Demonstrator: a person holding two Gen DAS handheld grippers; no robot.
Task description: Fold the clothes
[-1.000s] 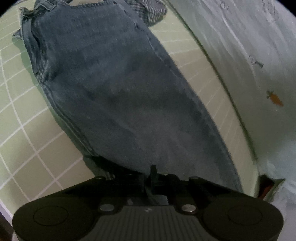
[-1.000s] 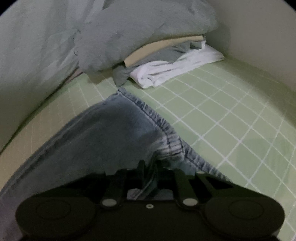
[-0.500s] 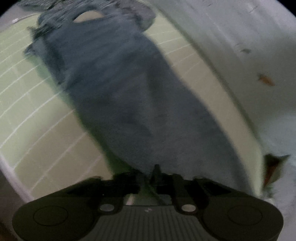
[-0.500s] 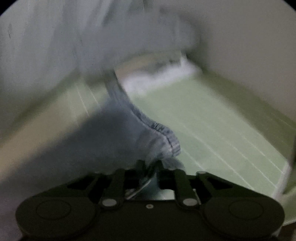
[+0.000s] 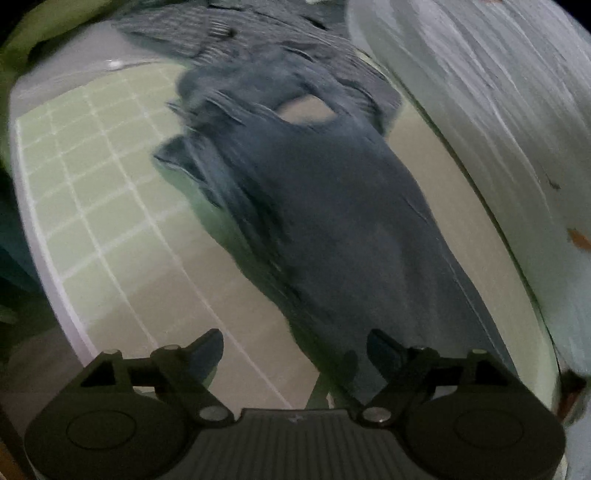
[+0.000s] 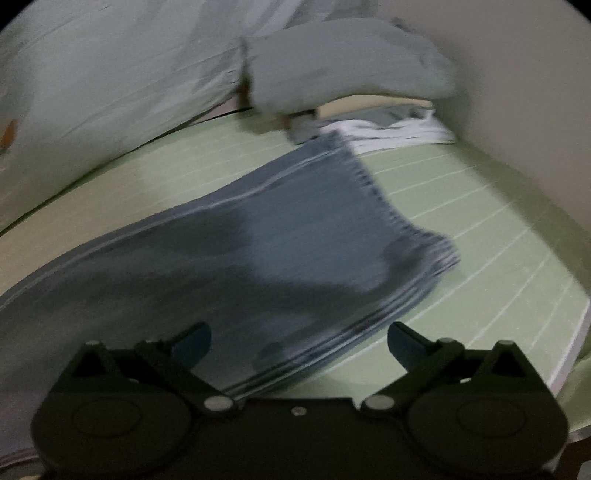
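A pair of blue jeans lies lengthwise on the green checked bed sheet. In the left wrist view the waist end is far away and bunched; the image is blurred. My left gripper is open and empty, above the near part of the jeans. In the right wrist view the jeans' leg end with its hem lies flat on the sheet. My right gripper is open and empty, raised just above the jeans' near edge.
A pale quilt runs along the bed's far side, and also shows in the right wrist view. A pile of folded white and grey clothes lies under a grey pillow near the wall. A checked garment lies beyond the jeans' waist.
Both grippers were shut on the jeans' edge one second ago; both have opened and let go. Both have lifted and pulled back. The jeans now lie on the sheet.
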